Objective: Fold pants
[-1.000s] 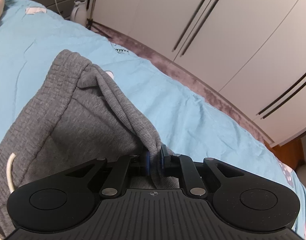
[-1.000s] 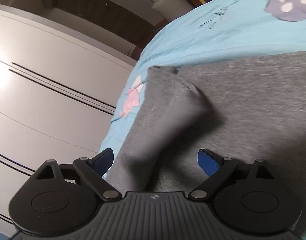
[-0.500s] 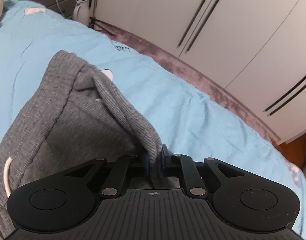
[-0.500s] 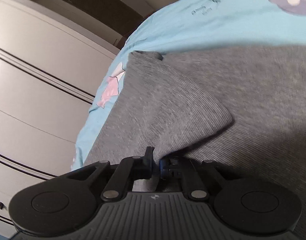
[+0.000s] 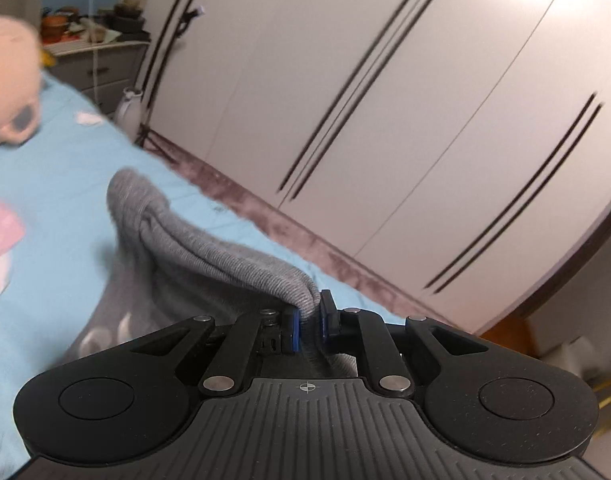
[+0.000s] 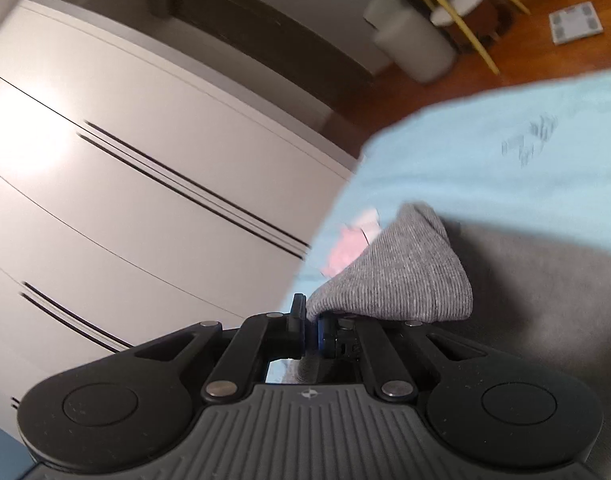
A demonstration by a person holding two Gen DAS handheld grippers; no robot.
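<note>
Grey knit pants lie on a light blue bed sheet. My left gripper is shut on the ribbed waistband edge and holds it lifted above the bed. White drawstring ends show below it. In the right wrist view my right gripper is shut on a corner of the grey pants, lifted off the rest of the fabric that lies on the sheet.
White wardrobe doors run along the bed's far side, with a purple-brown floor strip between. A plush toy lies at the head of the bed. A dresser stands behind. Stools and a scale stand on the wood floor.
My right gripper shut on the pants corner and raised it. My left gripper lifted the waistband higher. Both views now tilt up toward the wardrobe.
</note>
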